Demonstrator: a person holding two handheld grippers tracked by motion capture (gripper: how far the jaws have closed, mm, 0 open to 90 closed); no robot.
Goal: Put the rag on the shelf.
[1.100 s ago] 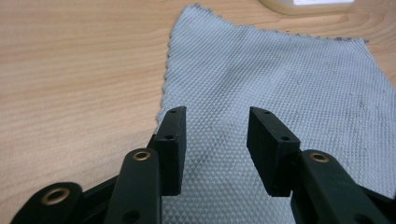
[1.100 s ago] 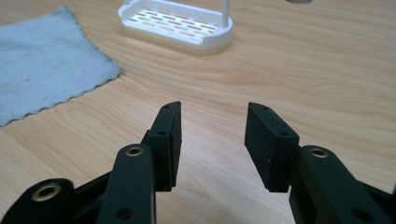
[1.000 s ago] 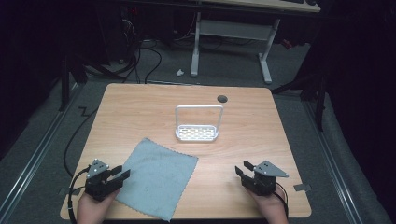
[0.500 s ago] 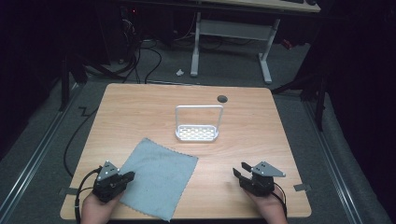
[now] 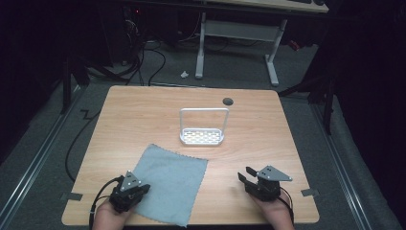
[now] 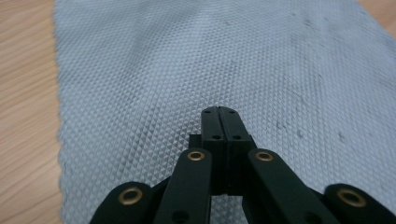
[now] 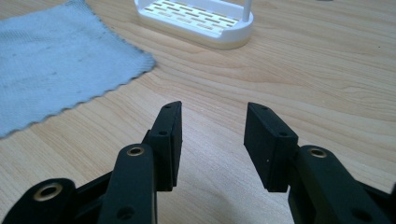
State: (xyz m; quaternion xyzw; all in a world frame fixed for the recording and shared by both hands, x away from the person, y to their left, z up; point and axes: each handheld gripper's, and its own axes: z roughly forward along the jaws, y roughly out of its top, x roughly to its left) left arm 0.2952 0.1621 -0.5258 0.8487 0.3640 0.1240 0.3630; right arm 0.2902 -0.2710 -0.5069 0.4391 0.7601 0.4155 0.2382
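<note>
A light blue-grey cloth [image 5: 170, 184] lies flat on the wooden table [image 5: 143, 115] near its front edge, left of centre. My left gripper [image 5: 142, 189] rests over the cloth's left front part, pointing right. In the left gripper view its jaws [image 6: 218, 112] are shut, pad against pad, above the flat cloth [image 6: 187, 56]; no fold shows between them. My right gripper [image 5: 243, 174] sits at the front right, low over bare wood. It stands open [image 7: 212, 126] with nothing between its pads; its jaws have just closed a little. The cloth's corner [image 7: 56, 60] lies to its left.
A white slotted rack [image 5: 202, 136] with a tall wire handle stands at mid-table; its base [image 7: 196, 18] shows ahead of the right gripper. A dark round hole [image 5: 228, 101] marks the table's far side. Cables and a desk frame lie on the floor beyond.
The left gripper has slid right, from beside the cloth's left edge onto the cloth, and its jaws went from open to shut. The right hand has kept its place.
</note>
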